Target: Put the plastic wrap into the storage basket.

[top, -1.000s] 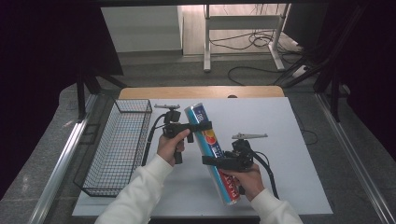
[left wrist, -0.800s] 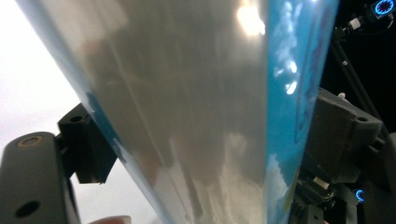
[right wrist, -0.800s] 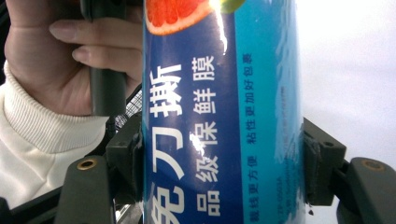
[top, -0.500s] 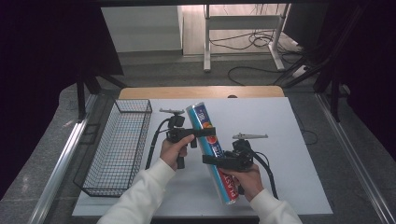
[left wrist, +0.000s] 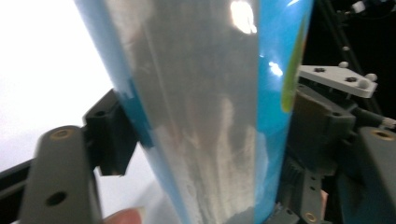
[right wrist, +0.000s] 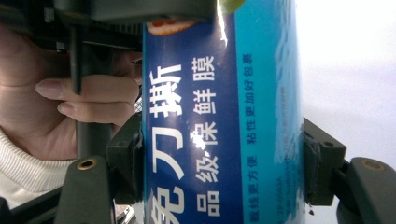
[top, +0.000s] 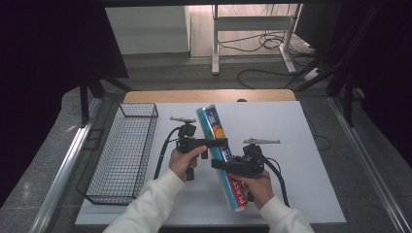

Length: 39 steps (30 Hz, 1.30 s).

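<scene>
A long blue cling-film box (top: 215,127) hangs tilted over the white table (top: 301,145), its upper end pointing away from me. My left gripper (top: 221,143) reaches in from the left across the box's upper half. Its jaws have just been closing, and in the left gripper view the box (left wrist: 205,116) stands between them with a pad (left wrist: 114,140) pressed on its edge. My right gripper (top: 218,165) is shut across the box's middle from the right. The right gripper view has both of its pads (right wrist: 128,158) clamping the printed box (right wrist: 219,116).
A black wire basket (top: 124,155) stands along the table's left side. Cables trail from both grippers over the table. A wooden strip (top: 209,95) borders the far edge, with floor and a stand beyond it.
The left gripper's jaws have closed in on the upper part of the box. The right gripper and the box have stayed where they were.
</scene>
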### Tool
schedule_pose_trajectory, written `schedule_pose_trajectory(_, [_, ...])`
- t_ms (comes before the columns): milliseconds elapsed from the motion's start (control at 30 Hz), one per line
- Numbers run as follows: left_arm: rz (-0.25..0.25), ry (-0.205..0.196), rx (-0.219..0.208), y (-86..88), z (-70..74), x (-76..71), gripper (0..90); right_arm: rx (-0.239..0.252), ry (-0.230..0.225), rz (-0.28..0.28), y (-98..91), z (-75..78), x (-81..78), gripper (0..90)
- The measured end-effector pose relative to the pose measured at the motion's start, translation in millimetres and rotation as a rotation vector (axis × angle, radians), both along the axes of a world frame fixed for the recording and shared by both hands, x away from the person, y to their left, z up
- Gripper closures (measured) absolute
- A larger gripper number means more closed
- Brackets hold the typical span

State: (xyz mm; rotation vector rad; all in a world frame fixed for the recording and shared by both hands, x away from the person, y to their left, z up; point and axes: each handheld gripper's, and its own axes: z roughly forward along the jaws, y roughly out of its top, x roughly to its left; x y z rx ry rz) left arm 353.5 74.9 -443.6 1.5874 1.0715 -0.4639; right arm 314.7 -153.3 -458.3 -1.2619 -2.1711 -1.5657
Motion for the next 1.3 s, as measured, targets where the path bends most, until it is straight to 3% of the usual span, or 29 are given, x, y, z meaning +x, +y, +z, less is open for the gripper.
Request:
schedule_pose_trajectory(167, [-0.001,0.01,-0.002,-0.7,-0.5,1.8,29.8,0.002,0.008,-0.003,-0.1,-1.3,1.0,31.9])
schedule_pose_trajectory(533, [0.001,-0.028,0.012,-6.9,10.6,5.6,31.4,0.065,0.008,0.002,-4.3,-1.8,6.7,30.5])
schedule_pose_trajectory(667, [0.008,-0.029,-0.005,-4.1,11.0,9.0,31.6,0.091,0.027,0.01,-6.3,-0.7,7.4,19.4])
schedule_pose_trajectory(767, [0.016,-0.041,-0.012,0.3,14.4,11.3,31.7,0.074,0.016,0.003,-10.5,3.5,3.8,13.6])
schedule_pose_trajectory(1067, [0.052,-0.05,0.001,22.8,25.0,18.2,31.9,0.129,-0.054,-0.073,-55.2,31.6,-1.4,8.6])
schedule_pose_trajectory(1300, [0.073,-0.053,0.024,43.1,42.0,19.0,31.9,0.114,-0.065,-0.132,-86.6,32.8,1.2,9.3])
